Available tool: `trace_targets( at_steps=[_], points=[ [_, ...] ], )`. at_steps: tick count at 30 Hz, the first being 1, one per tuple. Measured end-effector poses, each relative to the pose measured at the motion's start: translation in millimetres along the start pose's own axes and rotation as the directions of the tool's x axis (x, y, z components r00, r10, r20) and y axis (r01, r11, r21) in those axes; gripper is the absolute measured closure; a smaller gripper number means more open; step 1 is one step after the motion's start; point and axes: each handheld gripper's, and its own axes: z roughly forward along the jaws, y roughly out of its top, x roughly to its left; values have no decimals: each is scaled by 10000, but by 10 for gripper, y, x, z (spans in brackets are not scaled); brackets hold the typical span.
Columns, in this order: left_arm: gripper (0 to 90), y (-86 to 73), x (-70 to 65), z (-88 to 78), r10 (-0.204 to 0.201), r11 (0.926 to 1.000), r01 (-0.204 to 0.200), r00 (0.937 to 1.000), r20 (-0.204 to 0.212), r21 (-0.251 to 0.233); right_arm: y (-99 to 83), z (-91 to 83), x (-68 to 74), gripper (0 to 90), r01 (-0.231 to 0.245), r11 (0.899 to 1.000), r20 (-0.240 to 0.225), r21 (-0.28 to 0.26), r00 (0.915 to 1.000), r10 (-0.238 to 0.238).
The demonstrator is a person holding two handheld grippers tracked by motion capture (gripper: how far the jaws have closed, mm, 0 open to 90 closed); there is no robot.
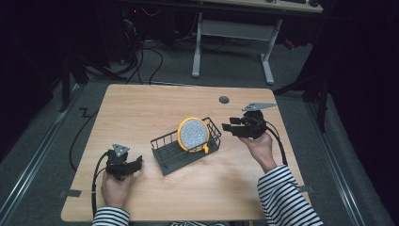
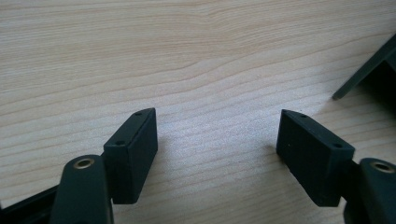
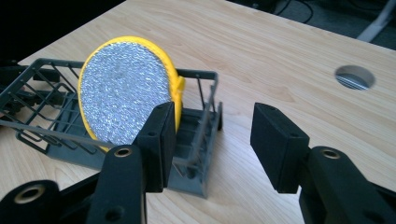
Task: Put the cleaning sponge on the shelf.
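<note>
The high view looks forward and down over my counter (image 1: 141, 108). My left hand-held gripper (image 2: 217, 140) camera sits close above the wood. My right one (image 3: 212, 140) faces the rack (image 3: 196, 140), shared with the high view.

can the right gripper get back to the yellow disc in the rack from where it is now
Probably yes: the right gripper is open beside the rack, and the yellow disc stands upright above the rim with nothing between.
</note>
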Motion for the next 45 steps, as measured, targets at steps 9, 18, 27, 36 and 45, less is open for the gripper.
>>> trace_targets(
  at_steps=[9,18,27,36,45],
  points=[
    [298,1,0,0,2,10000,-2,10000,-1,6,-218,-276,-158,523,-629,9971,422,-417,9970,647],
    [298,1,0,0,3,10000,-3,10000,8,21,-435,-488,-229,532,-884,9944,740,-573,9930,926],
    [298,1,-1,1,-1,10000,1,10000,-3,3,-644,-579,-288,543,-1331,9889,736,-653,9877,1378],
    [298,1,-2,1,-11,10000,11,10000,-8,-3,-943,-609,-307,554,-1630,9831,1035,-832,9798,1712],
    [298,1,-1,1,-4,10000,4,10000,-9,3,-1261,-554,-368,550,-2233,9714,1071,-803,9670,2311]
  ],
)
